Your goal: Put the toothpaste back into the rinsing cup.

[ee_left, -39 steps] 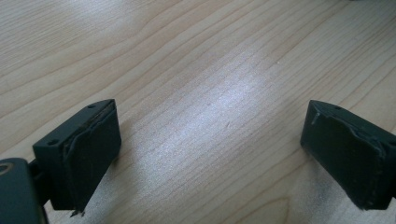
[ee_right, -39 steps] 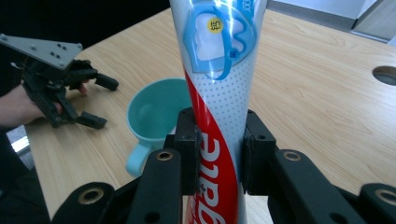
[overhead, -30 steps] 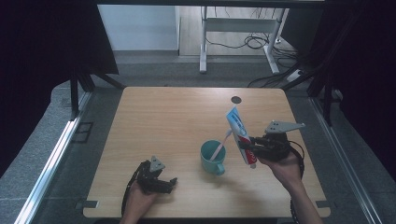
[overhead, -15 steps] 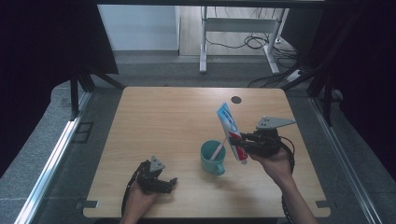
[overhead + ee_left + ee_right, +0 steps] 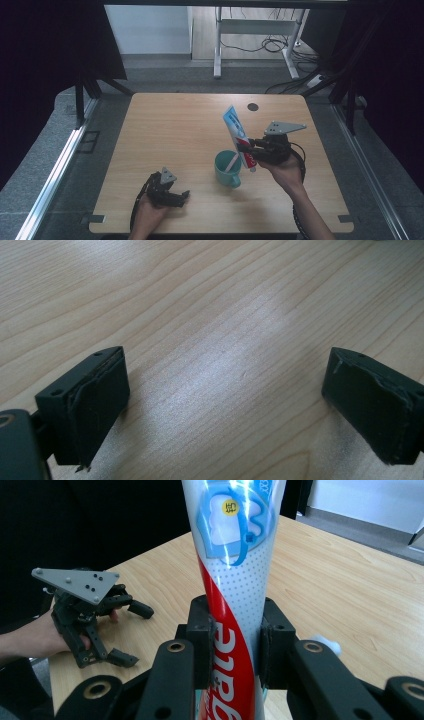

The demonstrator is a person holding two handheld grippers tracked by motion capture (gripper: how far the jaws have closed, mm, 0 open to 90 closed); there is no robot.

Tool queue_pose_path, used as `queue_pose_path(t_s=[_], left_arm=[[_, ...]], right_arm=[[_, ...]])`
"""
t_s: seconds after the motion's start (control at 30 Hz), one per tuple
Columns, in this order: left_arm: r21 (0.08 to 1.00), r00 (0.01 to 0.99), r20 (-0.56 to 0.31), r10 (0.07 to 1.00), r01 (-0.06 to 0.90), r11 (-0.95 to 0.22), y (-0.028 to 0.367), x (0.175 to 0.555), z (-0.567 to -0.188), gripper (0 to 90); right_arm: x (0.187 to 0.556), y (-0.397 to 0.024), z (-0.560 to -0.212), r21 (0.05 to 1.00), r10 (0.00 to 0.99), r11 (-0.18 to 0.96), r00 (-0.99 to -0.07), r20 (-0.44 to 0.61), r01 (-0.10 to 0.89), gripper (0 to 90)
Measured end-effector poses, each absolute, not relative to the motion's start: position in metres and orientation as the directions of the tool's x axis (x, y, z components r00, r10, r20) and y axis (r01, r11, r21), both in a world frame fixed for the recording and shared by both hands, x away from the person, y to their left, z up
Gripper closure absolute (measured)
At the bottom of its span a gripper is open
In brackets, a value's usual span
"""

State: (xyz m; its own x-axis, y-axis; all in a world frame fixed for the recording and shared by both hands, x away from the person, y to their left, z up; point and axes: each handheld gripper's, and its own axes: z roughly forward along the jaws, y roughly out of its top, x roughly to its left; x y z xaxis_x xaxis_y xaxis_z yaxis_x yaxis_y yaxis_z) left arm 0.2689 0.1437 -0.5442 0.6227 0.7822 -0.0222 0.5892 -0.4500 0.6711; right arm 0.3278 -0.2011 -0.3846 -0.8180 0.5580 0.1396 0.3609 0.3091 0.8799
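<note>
Left gripper (image 5: pixel 225 405) jaws stand wide apart — bare wooden table (image 5: pixel 215 315) between.

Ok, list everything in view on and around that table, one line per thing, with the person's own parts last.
Toothpaste tube: one, white with red and blue print, clamped in the right gripper, flat end up, beside the cup.
Cup: one, teal, with a handle, on the table's near right part.
Toothbrush: one, white, leaning inside the cup.
Table: one, light wood, with a dark round hole near the far edge.
Desk frame: one, white, on the floor behind, among black cables.
Left gripper: one, black, jaws apart, resting at the near left edge.
Right gripper: one, black, holding the tube.
Hands: two, from the near edge.
</note>
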Motion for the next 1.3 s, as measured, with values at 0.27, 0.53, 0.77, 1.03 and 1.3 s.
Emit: queue_pose_path(t_s=[0.27, 0.53, 0.77, 1.03, 1.3], left_arm=[[0.674, 0.62, -0.025, 0.784, 0.59, -0.444, 0.143, 0.269, -0.544, 5.0], [0.675, 0.62, -0.026, 0.784, 0.589, -0.444, 0.143, 0.269, -0.545, 5.1], [0.676, 0.62, -0.026, 0.784, 0.589, -0.443, 0.143, 0.269, -0.545, 5.2], [0.673, 0.624, -0.022, 0.781, 0.587, -0.45, 0.144, 0.269, -0.544, 5.3], [0.673, 0.624, -0.021, 0.781, 0.587, -0.451, 0.144, 0.269, -0.544, 5.3]], right_arm=[[0.331, -0.185, -0.383, 0.886, 0.553, 0.32, -0.825, 0.113, 0.336, 72.0], [0.335, -0.172, -0.386, 0.889, 0.546, 0.328, -0.832, 0.096, 0.318, 72.0], [0.337, -0.162, -0.39, 0.892, 0.544, 0.332, -0.835, 0.084, 0.306, 71.9], [0.339, -0.155, -0.398, 0.89, 0.543, 0.34, -0.836, 0.078, 0.304, 71.9], [0.338, -0.15, -0.413, 0.886, 0.539, 0.353, -0.839, 0.071, 0.301, 71.9]])
